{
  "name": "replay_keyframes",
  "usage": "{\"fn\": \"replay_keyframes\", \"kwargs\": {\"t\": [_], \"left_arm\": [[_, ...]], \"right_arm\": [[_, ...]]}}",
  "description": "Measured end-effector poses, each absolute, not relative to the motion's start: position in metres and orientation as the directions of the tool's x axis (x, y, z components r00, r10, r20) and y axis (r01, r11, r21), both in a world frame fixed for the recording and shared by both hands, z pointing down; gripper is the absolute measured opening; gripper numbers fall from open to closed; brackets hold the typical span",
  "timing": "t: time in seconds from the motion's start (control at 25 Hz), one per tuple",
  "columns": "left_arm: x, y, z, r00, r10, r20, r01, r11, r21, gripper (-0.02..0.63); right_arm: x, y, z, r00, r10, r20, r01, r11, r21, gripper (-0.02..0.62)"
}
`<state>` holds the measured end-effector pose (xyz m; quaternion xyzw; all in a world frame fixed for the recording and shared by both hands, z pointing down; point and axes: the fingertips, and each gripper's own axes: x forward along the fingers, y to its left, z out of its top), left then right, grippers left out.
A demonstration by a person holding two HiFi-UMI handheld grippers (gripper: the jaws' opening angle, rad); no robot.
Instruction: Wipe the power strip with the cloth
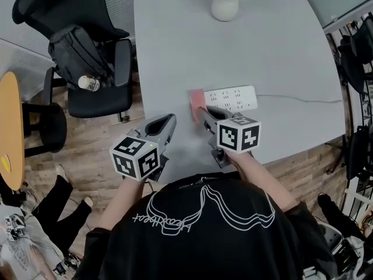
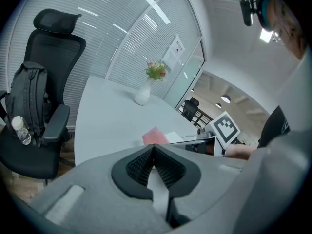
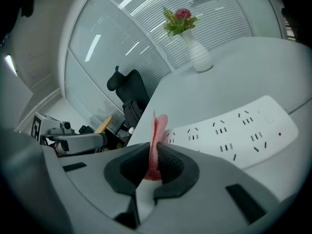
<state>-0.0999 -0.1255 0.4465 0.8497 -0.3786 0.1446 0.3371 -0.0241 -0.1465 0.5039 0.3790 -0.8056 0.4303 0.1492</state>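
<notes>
The white power strip (image 1: 231, 98) lies on the grey table (image 1: 280, 45), its cable running off to the right. A pink cloth (image 1: 197, 102) stands at the strip's left end, pinched upright in my right gripper (image 1: 203, 111). In the right gripper view the cloth (image 3: 157, 135) rises from between the shut jaws of the right gripper (image 3: 155, 152), with the power strip (image 3: 234, 134) just right of it. My left gripper (image 1: 169, 119) hovers near the table's front edge, left of the cloth. Its jaws are shut with nothing in them, as the left gripper (image 2: 153, 149) view shows.
A white vase (image 1: 225, 4) with a plant stands at the table's far side. A black office chair (image 1: 87, 57) holding a backpack and a bottle sits left of the table. An orange round table (image 1: 10, 127) is at the far left.
</notes>
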Motion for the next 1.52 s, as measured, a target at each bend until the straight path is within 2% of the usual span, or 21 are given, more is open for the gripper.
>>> {"fn": "replay_keyframes", "kwargs": {"t": [0.68, 1.52], "left_arm": [[-0.097, -0.127, 0.451, 0.672, -0.536, 0.511, -0.741, -0.480, 0.470, 0.012], [-0.072, -0.131, 0.454, 0.706, -0.486, 0.515, -0.707, -0.527, 0.471, 0.012]], "right_arm": [[-0.013, -0.152, 0.512, -0.625, -0.500, 0.599, -0.777, 0.323, -0.541, 0.034], [0.085, -0.161, 0.516, -0.469, -0.599, 0.649, -0.868, 0.178, -0.463, 0.040]]}}
